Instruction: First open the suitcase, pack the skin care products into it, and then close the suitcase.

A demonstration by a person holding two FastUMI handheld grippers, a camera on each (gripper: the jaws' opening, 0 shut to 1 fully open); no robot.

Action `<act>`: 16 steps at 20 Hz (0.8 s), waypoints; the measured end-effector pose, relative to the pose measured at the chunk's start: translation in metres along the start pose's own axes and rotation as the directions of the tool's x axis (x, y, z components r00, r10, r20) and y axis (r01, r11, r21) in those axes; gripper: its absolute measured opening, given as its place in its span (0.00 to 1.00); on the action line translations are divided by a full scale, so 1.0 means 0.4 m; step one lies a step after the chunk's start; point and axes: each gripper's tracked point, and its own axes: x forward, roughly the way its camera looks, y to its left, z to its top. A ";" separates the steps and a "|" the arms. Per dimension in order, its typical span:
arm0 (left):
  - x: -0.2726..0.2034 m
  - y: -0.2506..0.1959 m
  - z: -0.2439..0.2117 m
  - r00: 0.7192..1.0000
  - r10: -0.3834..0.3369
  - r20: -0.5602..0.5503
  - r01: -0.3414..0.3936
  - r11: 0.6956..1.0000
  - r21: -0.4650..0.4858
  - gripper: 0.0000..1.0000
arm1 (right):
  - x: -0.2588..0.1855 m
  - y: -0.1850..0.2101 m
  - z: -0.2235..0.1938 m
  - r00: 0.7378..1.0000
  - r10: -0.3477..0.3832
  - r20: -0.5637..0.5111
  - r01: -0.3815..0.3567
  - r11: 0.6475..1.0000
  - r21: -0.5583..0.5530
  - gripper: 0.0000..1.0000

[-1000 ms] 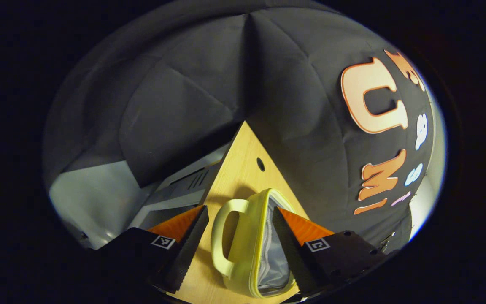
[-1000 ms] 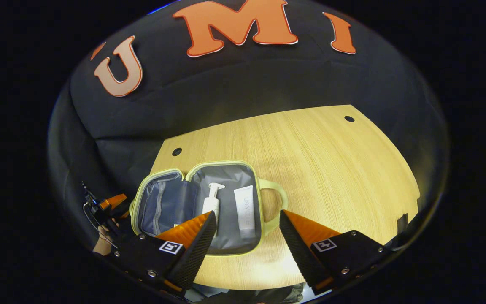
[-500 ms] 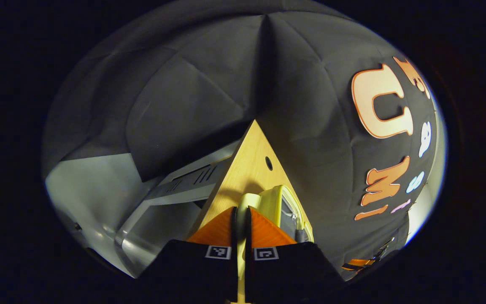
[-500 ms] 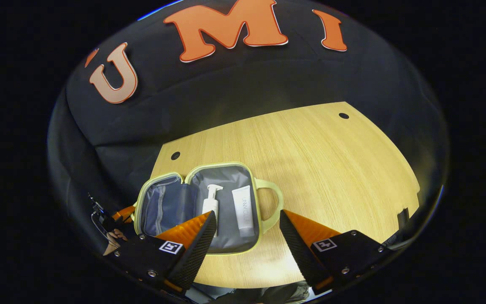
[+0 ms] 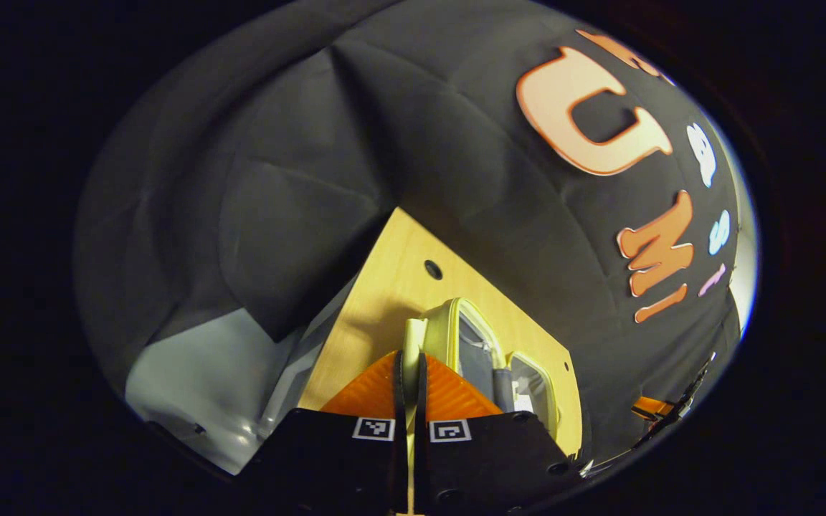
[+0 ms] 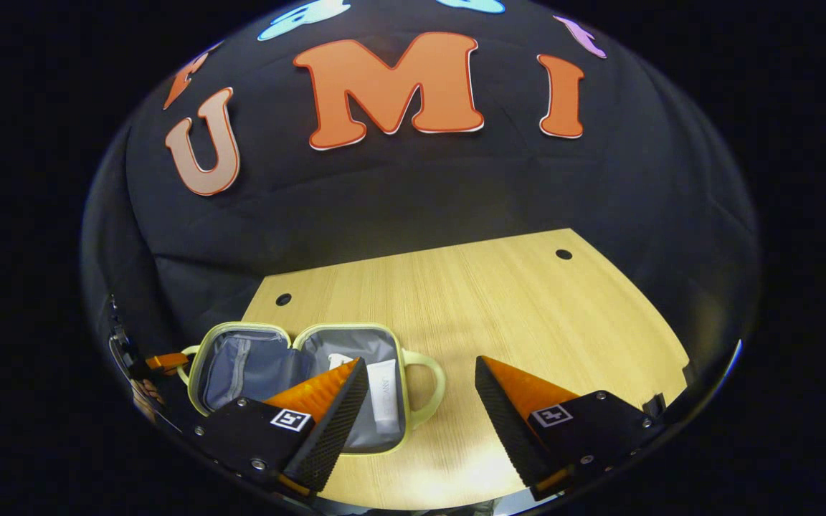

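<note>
A pale yellow suitcase (image 6: 298, 333) lies open on the wooden table (image 6: 528, 301), its grey lining showing. A white tube (image 6: 384, 387) lies in the right half, and a white pump bottle (image 6: 334, 358) beside it is mostly hidden behind my right gripper's finger. My right gripper (image 6: 420, 364) hangs open above the suitcase's right handle (image 6: 433, 387), holding nothing. In the left gripper view, my left gripper (image 5: 409, 365) is shut on the handle (image 5: 411, 335) of the suitcase's near half (image 5: 449, 330). The left gripper (image 6: 158, 360) also shows at the suitcase's left end.
The table has small round holes (image 6: 563, 254) near its far corners. Bare wood stretches to the right of the suitcase. The table's left edge (image 5: 338, 322) drops to a grey floor (image 5: 198, 365). Black cloth walls close in behind.
My left gripper closed on the suitcase's handle, then swung so its view turned. My right gripper drew back and tilted up, so the suitcase sits lower in its view.
</note>
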 end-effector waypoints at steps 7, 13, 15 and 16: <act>-0.062 -0.282 0.044 0.998 0.065 -0.023 -0.057 0.961 0.271 0.04 | -0.028 -0.081 0.075 0.996 0.036 0.085 -0.036 0.999 0.003 0.96; -0.065 -0.472 0.033 0.979 0.203 0.016 -0.190 0.882 0.431 0.04 | -0.057 -0.208 0.164 0.983 0.089 0.158 -0.088 0.996 -0.016 0.96; -0.067 -0.542 0.017 0.971 0.236 0.041 -0.229 0.862 0.453 0.04 | -0.058 -0.273 0.179 0.980 0.103 0.167 -0.101 0.995 -0.022 0.96; -0.061 -0.578 0.005 0.967 0.249 0.053 -0.244 0.848 0.470 0.04 | -0.061 -0.300 0.181 0.980 0.116 0.163 -0.113 0.993 -0.023 0.96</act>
